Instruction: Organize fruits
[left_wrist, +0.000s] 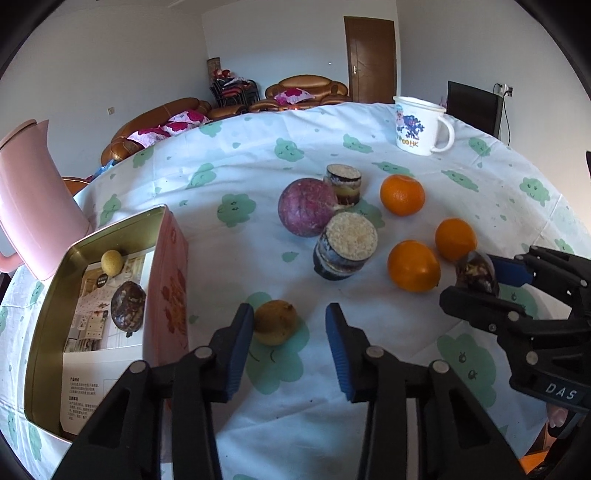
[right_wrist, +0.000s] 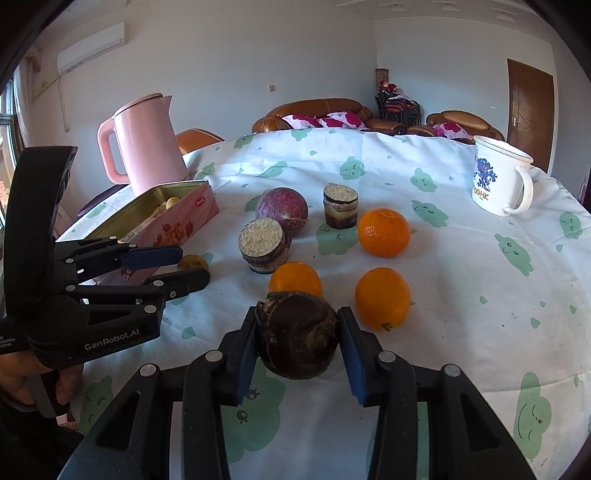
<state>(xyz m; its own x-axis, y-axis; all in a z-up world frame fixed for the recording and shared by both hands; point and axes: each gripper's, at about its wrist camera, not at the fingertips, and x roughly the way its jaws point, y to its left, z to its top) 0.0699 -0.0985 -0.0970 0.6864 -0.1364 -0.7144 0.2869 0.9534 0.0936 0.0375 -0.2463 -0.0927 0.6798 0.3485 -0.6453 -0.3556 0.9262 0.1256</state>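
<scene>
Fingers of the right gripper (right_wrist: 297, 354) are clamped on a dark fruit (right_wrist: 297, 334); left gripper (left_wrist: 290, 341) fingers are spread around a yellow fruit (left_wrist: 275, 322) on the counter (left_wrist: 424, 332), not yet pinched. Centring is advised before closing. Pink tin (left_wrist: 168, 295) stands just beside; oranges (left_wrist: 413, 266) nearby.

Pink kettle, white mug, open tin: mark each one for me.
pink kettle (right_wrist: 147, 144), right wrist view, on its side wall.
white mug (right_wrist: 495, 181), right wrist view, on its printed body.
open tin (left_wrist: 168, 280), left wrist view, on its pink outer wall.
</scene>
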